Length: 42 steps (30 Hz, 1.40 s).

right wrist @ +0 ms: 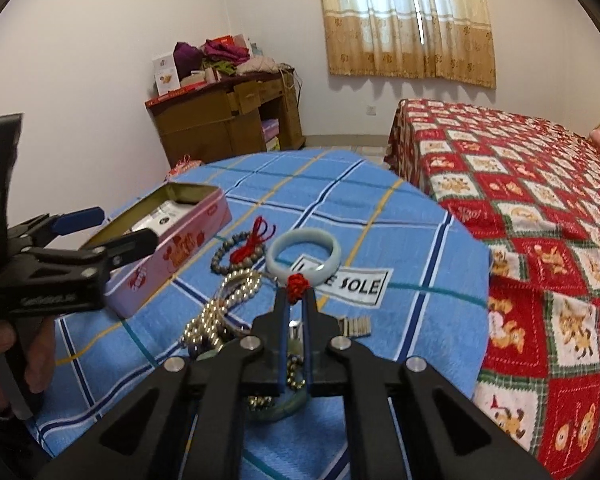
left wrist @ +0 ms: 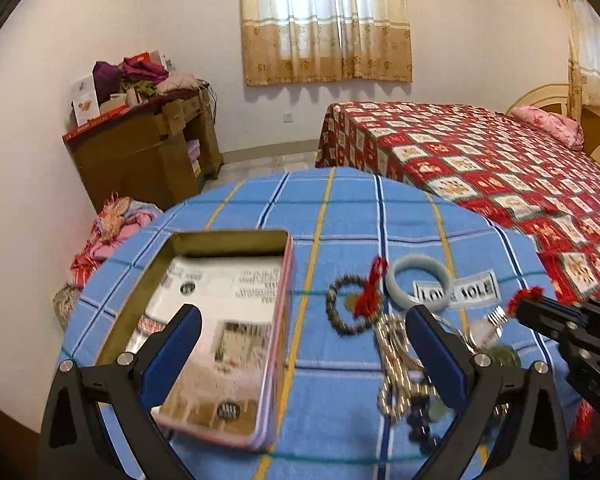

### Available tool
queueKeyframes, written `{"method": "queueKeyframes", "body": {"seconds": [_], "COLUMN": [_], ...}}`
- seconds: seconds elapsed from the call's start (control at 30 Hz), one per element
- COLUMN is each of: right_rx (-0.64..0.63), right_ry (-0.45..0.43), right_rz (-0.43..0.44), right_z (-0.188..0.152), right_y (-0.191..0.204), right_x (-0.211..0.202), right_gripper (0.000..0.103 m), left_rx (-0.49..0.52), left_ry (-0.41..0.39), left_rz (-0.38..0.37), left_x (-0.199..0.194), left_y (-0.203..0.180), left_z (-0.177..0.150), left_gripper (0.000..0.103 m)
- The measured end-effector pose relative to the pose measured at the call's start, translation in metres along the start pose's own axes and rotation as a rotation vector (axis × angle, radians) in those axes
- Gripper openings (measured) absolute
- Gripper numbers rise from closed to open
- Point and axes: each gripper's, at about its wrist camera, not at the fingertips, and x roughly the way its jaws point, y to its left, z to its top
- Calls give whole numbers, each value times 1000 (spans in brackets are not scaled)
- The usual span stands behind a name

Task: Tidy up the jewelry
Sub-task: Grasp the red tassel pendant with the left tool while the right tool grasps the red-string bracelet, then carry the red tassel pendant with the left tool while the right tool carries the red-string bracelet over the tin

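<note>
Up front, the right gripper (right wrist: 297,286) pinches a red knot (right wrist: 298,281); the left gripper (left wrist: 300,354) gapes wide.

Blue surface cloth (right wrist: 340,200) crossed by white, navy and yellow lines — pink tin (right wrist: 172,256) with red print; pale blue-grey bangle (right wrist: 304,254); red knot (right wrist: 297,283); bed cover (right wrist: 540,208) chequered red and cream.

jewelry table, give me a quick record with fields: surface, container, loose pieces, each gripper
surface: round table under a blue plaid cloth
container: pink tin, open, a printed card inside, no jewelry seen in it
loose pieces: pale jade bangle; dark bead bracelet with red cord; silver bead chain; all on the cloth right of the tin
left gripper: open, above the tin's right edge, holding nothing
right gripper: shut on a red knot
</note>
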Motion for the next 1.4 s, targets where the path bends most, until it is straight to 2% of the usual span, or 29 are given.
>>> {"method": "queueKeyframes", "body": {"seconds": [0.23, 0.27, 0.33, 0.37, 0.67, 0.7, 0.73, 0.77, 0.8, 0.83, 1.0, 1.17, 1.4], "right_rx": [-27, -30, -31, -31, -39, -39, -40, -42, -43, -42, -42, -43, -46], "right_ry": [-54, -64, -76, -82, -91, -91, -91, -94, -97, -100, -105, -112, -118], "right_rz": [-57, -66, -75, -76, -68, -66, -63, -62, -61, -59, -56, -54, -47], "right_z": [22, 25, 30, 32, 31, 30, 30, 30, 30, 30, 31, 32, 32], "right_y": [-1, -1, -2, -3, -2, -1, 0, 0, 0, 0, 1, 1, 4], "right_x": [2, 3, 4, 4, 9, 9, 9, 9, 8, 7, 5, 2, -1], "right_gripper": [7, 7, 7, 7, 7, 7, 7, 7, 7, 7, 7, 7, 7], "left_rx": [64, 71, 87, 90, 114, 113, 113, 114, 105, 102, 105, 123, 117], "left_ry": [15, 19, 46, 57, 118, 130, 146, 167, 190, 193, 173, 128, 77], "left_rz": [38, 37, 9, -2, -72, -71, -85, -106, -125, -136, -139, -135, -126], "left_x": [35, 37, 47, 49, 85, 90, 95, 99, 101, 100, 82, 43, -7], "left_y": [-17, -19, -25, -26, -47, -48, -48, -49, -47, -45, -37, -20, 7], "left_z": [19, 20, 22, 22, 18, 17, 15, 14, 12, 10, 8, 15, 46], "left_gripper": [100, 97, 78, 77, 75, 67, 46, 33, 11, 5, 3, 3, 3]}}
